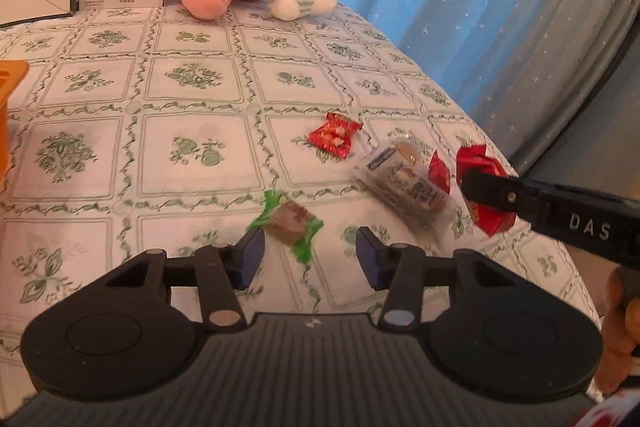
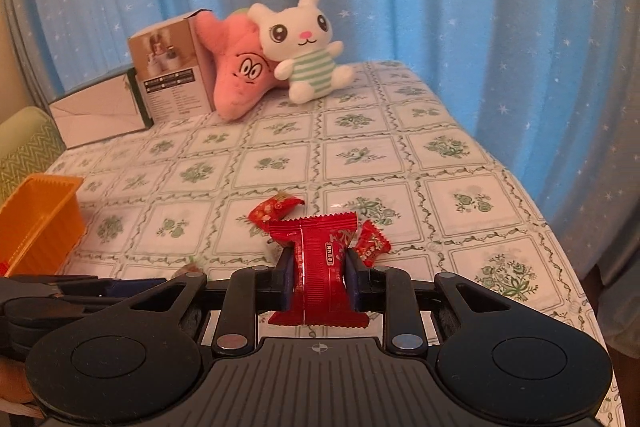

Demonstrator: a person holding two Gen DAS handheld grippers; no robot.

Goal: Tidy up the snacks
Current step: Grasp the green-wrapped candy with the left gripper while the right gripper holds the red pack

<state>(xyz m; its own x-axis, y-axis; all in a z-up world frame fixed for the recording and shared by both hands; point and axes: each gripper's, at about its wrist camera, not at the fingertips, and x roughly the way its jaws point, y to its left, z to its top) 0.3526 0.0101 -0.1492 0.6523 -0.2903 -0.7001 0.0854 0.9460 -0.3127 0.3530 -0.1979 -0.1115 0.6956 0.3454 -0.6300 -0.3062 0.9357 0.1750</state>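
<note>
**Red snack gripped, green candy next in line**

The right gripper [image 2: 319, 277] was closed on a red snack packet [image 2: 320, 267], its pads pressing the packet at the waist so that both crimped ends stuck out free. The packet was held above the table [image 2: 460, 163], probably to carry it to the orange basket [image 2: 40, 219] at the left. Its printed white characters were too small to read.

The left gripper [image 1: 310, 259] stood half open, with nothing between its pads, and pointed down at the green-wrapped candy [image 1: 290, 221] lying just in front of it; I judged this to be the next pick. A clear-wrapped snack [image 1: 404, 183] and a small red candy [image 1: 334, 137] lay near on the flowered cloth, apart from each other.

On the right gripper's finger, seen from the left wrist view, the letters "DAS" could be read. The cardboard box [image 2: 172, 71] behind carried only tiny unreadable print.
</note>
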